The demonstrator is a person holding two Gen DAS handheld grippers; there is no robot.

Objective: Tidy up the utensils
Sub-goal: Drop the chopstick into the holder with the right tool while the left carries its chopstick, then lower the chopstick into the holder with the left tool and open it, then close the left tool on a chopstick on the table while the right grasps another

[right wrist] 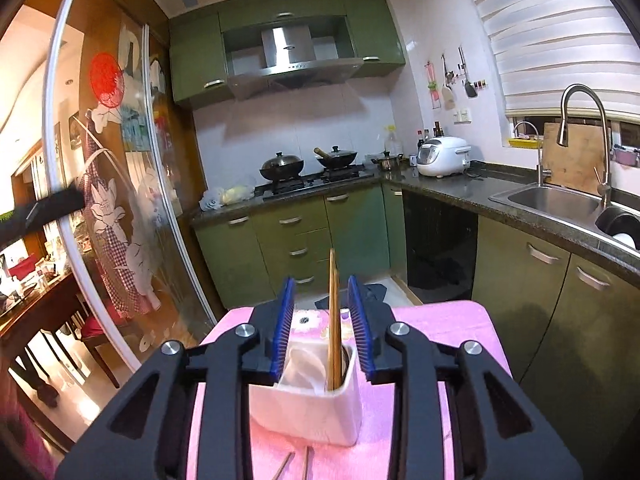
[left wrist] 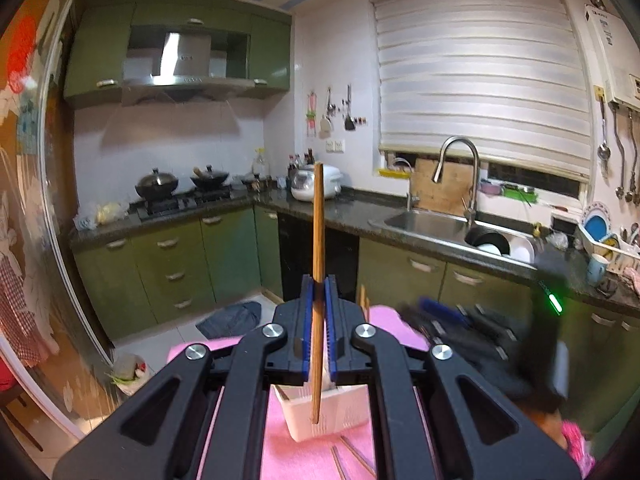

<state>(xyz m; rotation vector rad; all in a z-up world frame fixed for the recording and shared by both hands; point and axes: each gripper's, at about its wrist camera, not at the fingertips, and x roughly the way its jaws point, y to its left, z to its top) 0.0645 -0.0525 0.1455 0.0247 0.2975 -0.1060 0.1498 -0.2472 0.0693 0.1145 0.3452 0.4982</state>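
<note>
Wooden chopstick (left wrist: 318,240) upright above white holder (left wrist: 340,412); another (right wrist: 333,320) stands inside.

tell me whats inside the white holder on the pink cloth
In the right wrist view, the white holder contains upright wooden chopsticks in its right side and something pale on the left. Its walls hide the bottom.

Holder (right wrist: 308,412) stands on the cloth-covered surface (right wrist: 460,320). Chopsticks (right wrist: 333,320) stand upright in its right compartment. Two loose chopsticks (right wrist: 296,466) lie on the surface before the holder. Kitchen counter (right wrist: 460,190) lies behind.
</note>
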